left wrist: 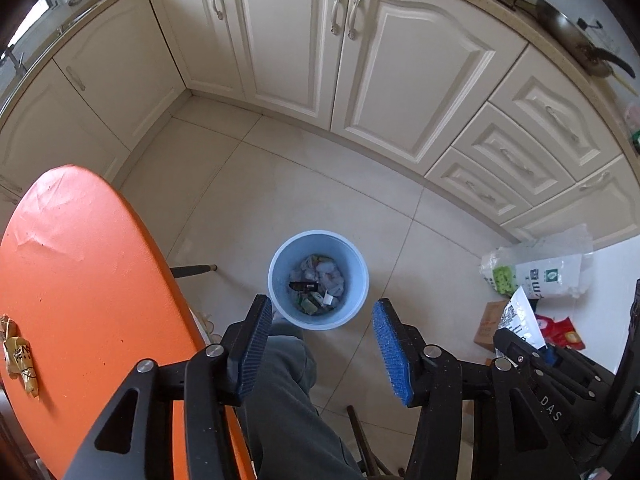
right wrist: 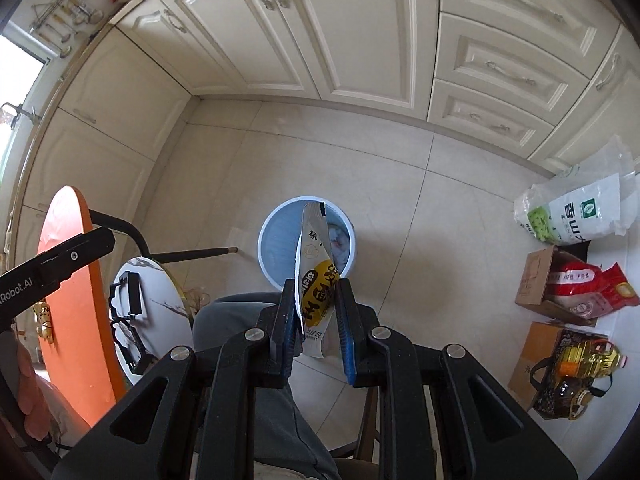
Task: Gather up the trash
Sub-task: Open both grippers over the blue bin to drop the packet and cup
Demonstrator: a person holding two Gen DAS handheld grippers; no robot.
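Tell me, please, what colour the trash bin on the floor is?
Light blue; the trash bin shows best in the left wrist view.

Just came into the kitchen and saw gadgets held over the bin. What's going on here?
A seated person is clearing trash into the blue bin on the floor. The right tool is shut on a white and yellow snack wrapper held above the bin, not yet dropped. The left tool is open with nothing between its pads, also above the bin, which already holds wrappers and tissues. One crumpled yellow wrapper lies on the orange table.
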